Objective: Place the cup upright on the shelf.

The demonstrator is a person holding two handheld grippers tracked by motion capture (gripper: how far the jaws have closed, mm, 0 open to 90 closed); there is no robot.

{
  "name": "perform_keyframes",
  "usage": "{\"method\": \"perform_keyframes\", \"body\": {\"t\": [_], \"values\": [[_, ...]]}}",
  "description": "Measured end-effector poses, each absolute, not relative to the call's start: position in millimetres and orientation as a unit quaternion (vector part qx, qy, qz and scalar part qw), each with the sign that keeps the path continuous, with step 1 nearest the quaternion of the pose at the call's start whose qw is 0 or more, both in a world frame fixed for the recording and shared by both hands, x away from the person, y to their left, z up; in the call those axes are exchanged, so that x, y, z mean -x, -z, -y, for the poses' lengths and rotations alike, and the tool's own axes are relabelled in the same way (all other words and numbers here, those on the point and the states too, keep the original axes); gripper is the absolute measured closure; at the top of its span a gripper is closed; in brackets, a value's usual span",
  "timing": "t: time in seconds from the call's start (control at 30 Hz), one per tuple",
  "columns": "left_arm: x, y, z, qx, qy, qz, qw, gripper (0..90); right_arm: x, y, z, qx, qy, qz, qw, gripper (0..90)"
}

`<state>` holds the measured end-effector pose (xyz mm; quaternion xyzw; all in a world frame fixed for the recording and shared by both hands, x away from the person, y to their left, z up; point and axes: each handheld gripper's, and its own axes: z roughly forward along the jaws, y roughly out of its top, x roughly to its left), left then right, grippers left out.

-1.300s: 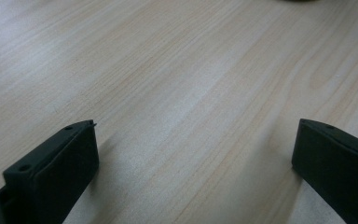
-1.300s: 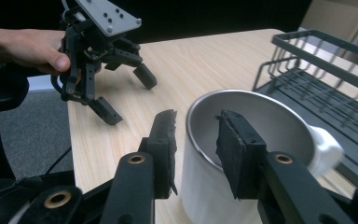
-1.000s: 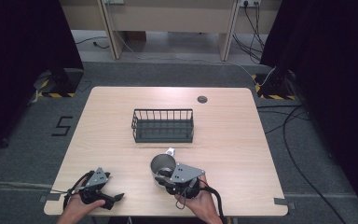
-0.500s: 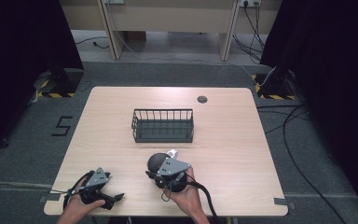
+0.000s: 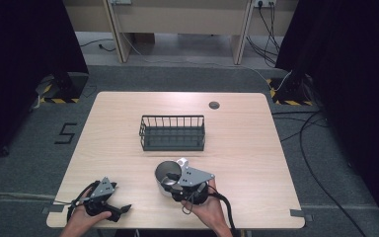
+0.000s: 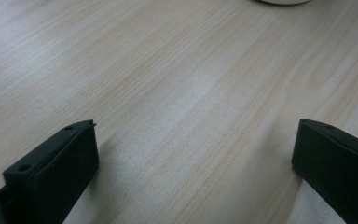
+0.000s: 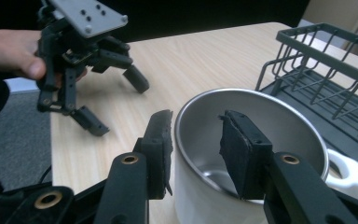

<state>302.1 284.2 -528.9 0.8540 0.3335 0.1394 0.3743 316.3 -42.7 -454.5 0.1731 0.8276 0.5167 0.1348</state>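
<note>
The right gripper [image 7: 193,154] straddles the mug [image 7: 242,154] rim, fingers not yet clamped; closing off-centre could tip it. The left gripper's [image 6: 191,163] fingers stand apart.

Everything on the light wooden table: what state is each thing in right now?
White metal cup with steel inside: upright, empty, its rim between the right gripper's jaws.
Dark wire rack: upright, empty, apart from the cup.
Right gripper: jaws straddle the cup's wall, a gap visible.
Left gripper: open, holding nothing, low over the table.
</note>
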Motion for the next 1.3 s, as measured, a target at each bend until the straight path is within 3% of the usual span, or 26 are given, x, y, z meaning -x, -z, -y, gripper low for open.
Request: {"method": "perform_keyframes", "body": {"t": [0.5,0.63,0.73,0.87,0.97,1.2,1.3], "values": [[-302.1,528.9,-284.3,-0.854,-0.139,-0.333,0.374,0.0,-315.0,458.3,29.9,-0.170,-0.497,-0.836,0.157,83.7],[-302.1,528.9,-284.2,-0.854,-0.139,-0.333,0.374,0.0,-316.3,459.0,26.3,-0.179,-0.498,-0.834,0.155,82.1],[-302.1,528.9,-284.3,-0.854,-0.139,-0.333,0.374,0.0,-317.7,459.6,27.9,-0.187,-0.501,-0.832,0.147,70.7],[-302.1,528.9,-284.3,-0.854,-0.139,-0.333,0.374,0.0,-318.7,458.5,34.0,-0.178,-0.507,-0.831,0.144,65.9],[-302.1,528.9,-284.3,-0.854,-0.139,-0.333,0.374,0.0,-319.6,460.5,36.9,-0.175,-0.507,-0.832,0.144,67.3],[-302.1,528.9,-284.3,-0.854,-0.139,-0.333,0.374,0.0,-318.7,463.3,34.0,-0.176,-0.502,-0.831,0.163,80.4],[-302.1,528.9,-284.3,-0.854,-0.139,-0.333,0.374,0.0,-319.7,463.3,31.7,-0.177,-0.501,-0.832,0.163,79.4]]}}
